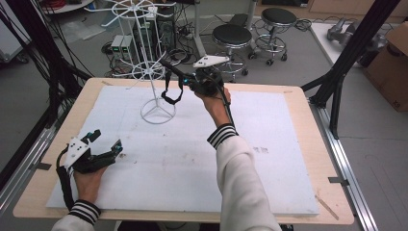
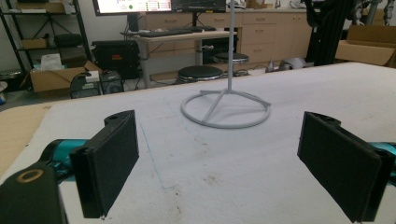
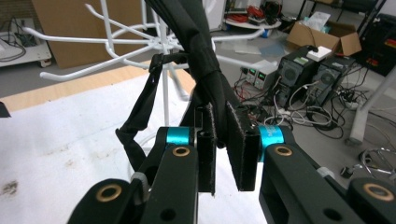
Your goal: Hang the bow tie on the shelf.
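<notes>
A white wire rack (image 1: 152,82) with hooked arms stands on a ring base at the table's back left; its base ring (image 2: 224,125) lies ahead of my left gripper. My right gripper (image 1: 188,82) is raised beside the rack's lower tier of arms and is shut on a black strap (image 1: 172,95). One end of the strap (image 3: 201,56) rises from between the jaws of the right gripper (image 3: 222,149) past the white arms (image 3: 116,44), and a loop hangs below. My left gripper (image 1: 107,140) rests on the white sheet at front left, open, with nothing between its jaws (image 2: 233,163).
A white sheet (image 1: 192,159) covers most of the wooden table (image 1: 308,144). Black frame posts (image 1: 353,43) stand at the right and left. On the floor behind are two stools (image 1: 232,36), electronics boxes (image 1: 120,45) with cables, and a cardboard box (image 1: 392,67).
</notes>
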Motion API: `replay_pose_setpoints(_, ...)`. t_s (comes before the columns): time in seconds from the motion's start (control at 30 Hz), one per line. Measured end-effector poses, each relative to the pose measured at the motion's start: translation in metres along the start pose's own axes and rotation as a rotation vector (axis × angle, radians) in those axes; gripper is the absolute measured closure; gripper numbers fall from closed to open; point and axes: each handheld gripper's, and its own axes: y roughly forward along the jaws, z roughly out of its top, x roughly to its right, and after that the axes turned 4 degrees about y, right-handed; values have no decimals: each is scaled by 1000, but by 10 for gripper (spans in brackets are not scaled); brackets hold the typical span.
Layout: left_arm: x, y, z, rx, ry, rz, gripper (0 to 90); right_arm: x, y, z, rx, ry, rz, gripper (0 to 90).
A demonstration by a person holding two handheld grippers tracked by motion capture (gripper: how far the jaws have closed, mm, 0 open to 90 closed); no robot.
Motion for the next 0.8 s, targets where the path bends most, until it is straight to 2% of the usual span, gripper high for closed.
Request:
replay_pose_setpoints(0.57, 0, 0, 0, 6, -3, -2, 128, -2, 17, -16, -78, 16, 25, 828)
replay_pose_setpoints(0.8, 0, 0, 0, 6, -2, -3, 128, -7, 22, -17, -108, 3, 40, 828)
